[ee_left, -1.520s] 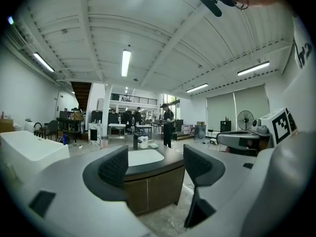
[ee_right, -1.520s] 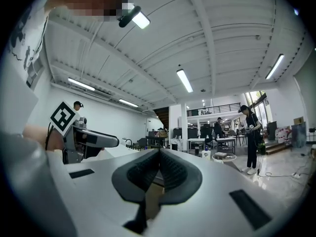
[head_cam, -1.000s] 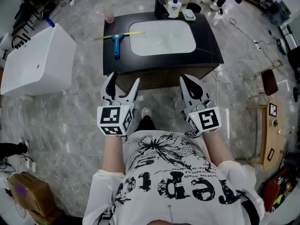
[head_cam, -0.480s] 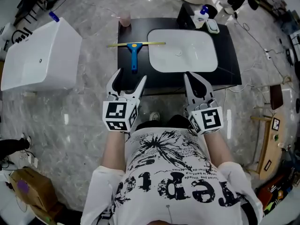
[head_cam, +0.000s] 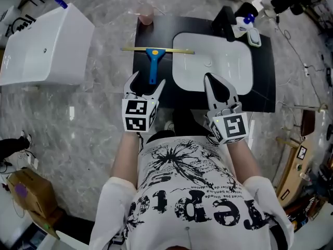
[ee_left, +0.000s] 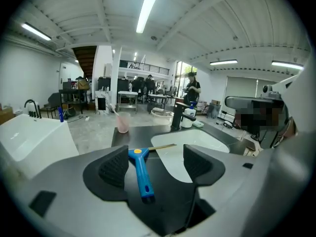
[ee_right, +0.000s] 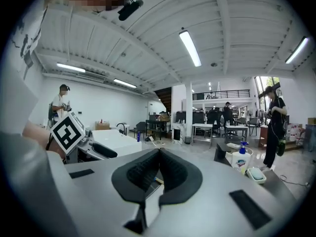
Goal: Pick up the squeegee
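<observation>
Logging one squeegee [head_cam: 152,61]: it lies flat on the dark counter [head_cam: 263,90], blue handle pointing back at us, yellow blade running crosswise, the blade's right end reaching over the rim of the white sink [head_cam: 216,72].

We hold the left gripper [head_cam: 147,82] just short of the handle's near end. Its jaws are spread wide and hold nothing. From the left gripper view we see the squeegee [ee_left: 140,174] framed in the gap of the left gripper [ee_left: 158,163], closer to the left jaw, lying lower on the counter and touching neither jaw.

We hold the right gripper [head_cam: 212,83] over the sink's near edge, well to the right of the handle. In the right gripper view the right gripper [ee_right: 159,166] has its jaws pressed together with nothing pinched between them.

Counts:
- two grippers, each with one marker cube
- one squeegee
- one sink
- one black faucet [head_cam: 225,19] at the sink's far side
- one soap bottle [head_cam: 244,23] with a blue top, beside the faucet
- one soap dish [head_cam: 254,36] near the bottle
- one pink cup [head_cam: 146,16] at the counter's far left corner
- one white tub [head_cam: 44,46] on the floor, left of the counter
</observation>
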Demonstrator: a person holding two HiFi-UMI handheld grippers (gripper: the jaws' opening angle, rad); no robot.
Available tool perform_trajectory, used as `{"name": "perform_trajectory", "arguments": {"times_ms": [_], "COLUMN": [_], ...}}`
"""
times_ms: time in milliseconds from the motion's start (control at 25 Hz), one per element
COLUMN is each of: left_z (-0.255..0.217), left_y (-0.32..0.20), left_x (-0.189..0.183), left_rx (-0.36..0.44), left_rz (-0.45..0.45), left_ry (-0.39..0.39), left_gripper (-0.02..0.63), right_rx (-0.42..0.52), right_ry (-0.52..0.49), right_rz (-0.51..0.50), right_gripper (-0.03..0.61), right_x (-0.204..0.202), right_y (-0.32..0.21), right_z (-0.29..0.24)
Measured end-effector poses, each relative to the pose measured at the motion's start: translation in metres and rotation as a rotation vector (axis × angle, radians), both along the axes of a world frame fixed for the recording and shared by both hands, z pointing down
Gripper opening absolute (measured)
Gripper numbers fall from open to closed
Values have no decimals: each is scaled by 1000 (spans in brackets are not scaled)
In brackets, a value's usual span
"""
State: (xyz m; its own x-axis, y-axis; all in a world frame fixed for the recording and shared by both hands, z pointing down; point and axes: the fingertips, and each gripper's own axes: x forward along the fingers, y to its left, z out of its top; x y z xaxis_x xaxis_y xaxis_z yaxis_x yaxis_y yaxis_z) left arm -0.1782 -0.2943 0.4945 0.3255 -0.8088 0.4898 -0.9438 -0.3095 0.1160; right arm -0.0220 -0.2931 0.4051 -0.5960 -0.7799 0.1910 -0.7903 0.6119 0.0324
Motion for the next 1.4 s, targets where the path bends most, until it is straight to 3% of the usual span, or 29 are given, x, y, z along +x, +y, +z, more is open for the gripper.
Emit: {"name": "perform_trajectory", "arguments": {"times_ms": [400,560,760,920,1040,1240,1400], "left_z": [105,135,162,171,176,174,173], "left_y": [-103,-128,-151,-154,-155,-152,-148], "left_x": [-6,-7,-10,-13,-17,-13,-12], "left_rx": [-256,-330,-400,-436,-452,-436,-442], "left_rz": [-105,-120,-133,-185,-230,-256,-273], "left_ry": [6,-3,-37,-81,-119,-124,-106], "left_gripper": [337,338,337,315,255,171,156], "right_rx": [-116,-196,-222,-230,-236,-228,-221], "right_ry": [20,8,12,7,8,18,17], "right_rz": [-57,-52,-63,-67,-67,-64,-49], "right_gripper": [14,15,15,15,15,15,15], "right_x": [-3,-1,-1,1,3,5,12], "right_y": [-144,-181,-214,-222,-222,-213,-206], "right_z": [64,90,108,113,116,111,105]}}
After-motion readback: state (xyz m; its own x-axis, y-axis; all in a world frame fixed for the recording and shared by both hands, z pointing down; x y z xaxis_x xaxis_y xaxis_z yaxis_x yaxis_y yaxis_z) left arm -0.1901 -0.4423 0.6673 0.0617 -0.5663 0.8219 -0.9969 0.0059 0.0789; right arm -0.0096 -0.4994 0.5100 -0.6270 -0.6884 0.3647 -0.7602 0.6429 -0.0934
